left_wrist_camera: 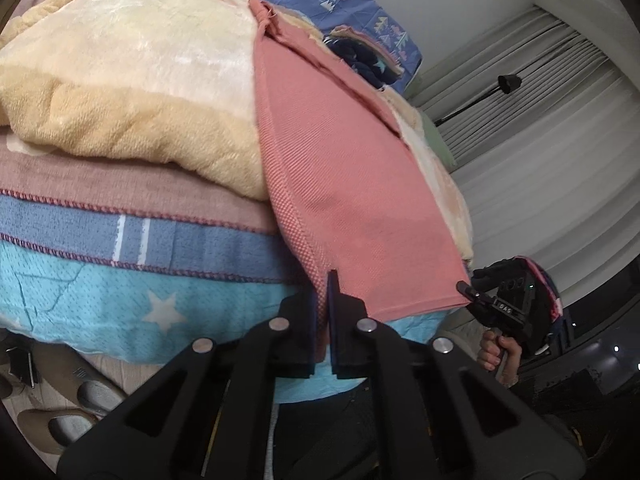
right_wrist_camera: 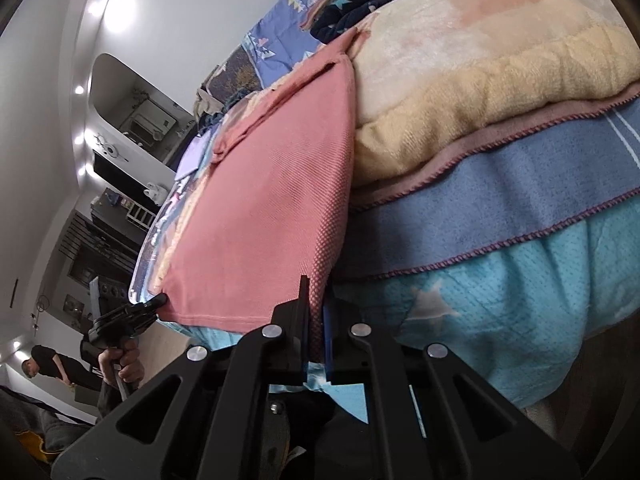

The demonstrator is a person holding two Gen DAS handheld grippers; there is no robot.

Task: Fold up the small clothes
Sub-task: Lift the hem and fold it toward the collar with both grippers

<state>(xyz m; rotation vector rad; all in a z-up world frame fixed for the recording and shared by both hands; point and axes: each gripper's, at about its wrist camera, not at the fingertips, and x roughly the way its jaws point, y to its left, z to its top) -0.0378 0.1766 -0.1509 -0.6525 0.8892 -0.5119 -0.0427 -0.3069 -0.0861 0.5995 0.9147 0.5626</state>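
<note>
Your left hand-held gripper point(left_wrist_camera: 325, 280) and right hand-held gripper point(right_wrist_camera: 316, 284) each pinch a near hem corner of the pink garment point(left_wrist_camera: 340, 184). It lies spread on the bed point(left_wrist_camera: 100, 288), stretched for folding away.

Garment point(left_wrist_camera: 340, 184) draped over blanket point(left_wrist_camera: 132, 92)
</note>
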